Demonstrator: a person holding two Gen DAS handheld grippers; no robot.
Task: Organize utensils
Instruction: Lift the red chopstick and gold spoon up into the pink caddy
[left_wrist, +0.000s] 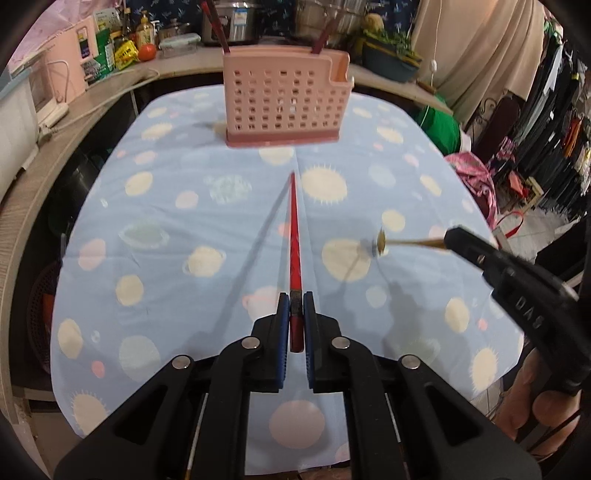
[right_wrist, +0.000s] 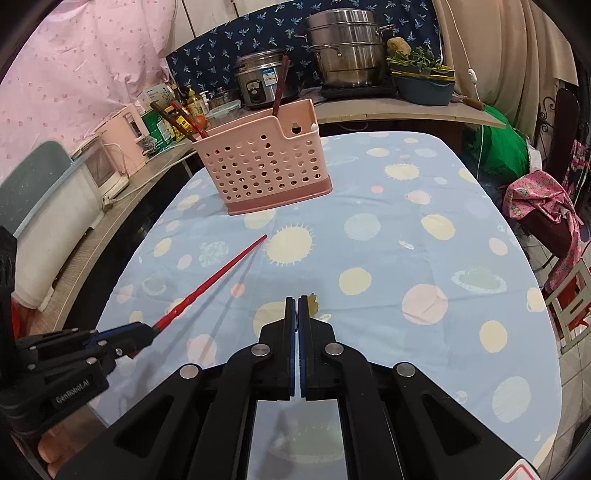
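A pink perforated utensil holder (left_wrist: 284, 99) stands at the far end of the table, with dark red chopsticks (right_wrist: 279, 85) sticking out of it. My left gripper (left_wrist: 296, 295) is shut on the thick end of a red chopstick (left_wrist: 293, 229), which points at the holder above the cloth. My right gripper (left_wrist: 452, 238) is shut on a slim gold utensil (left_wrist: 406, 242) whose small head points left. In the right wrist view only the gold utensil's tip (right_wrist: 314, 301) shows past my right gripper (right_wrist: 297, 299). My left gripper (right_wrist: 147, 330) and the red chopstick (right_wrist: 218, 273) sit at lower left there.
A blue cloth with pale planets covers the table (right_wrist: 406, 229). Behind it runs a counter (left_wrist: 110, 96) with a rice cooker (right_wrist: 258, 79), steel steamer pots (right_wrist: 343, 48), bottles and a power strip. A pink patterned cloth (right_wrist: 535, 199) lies off the right edge.
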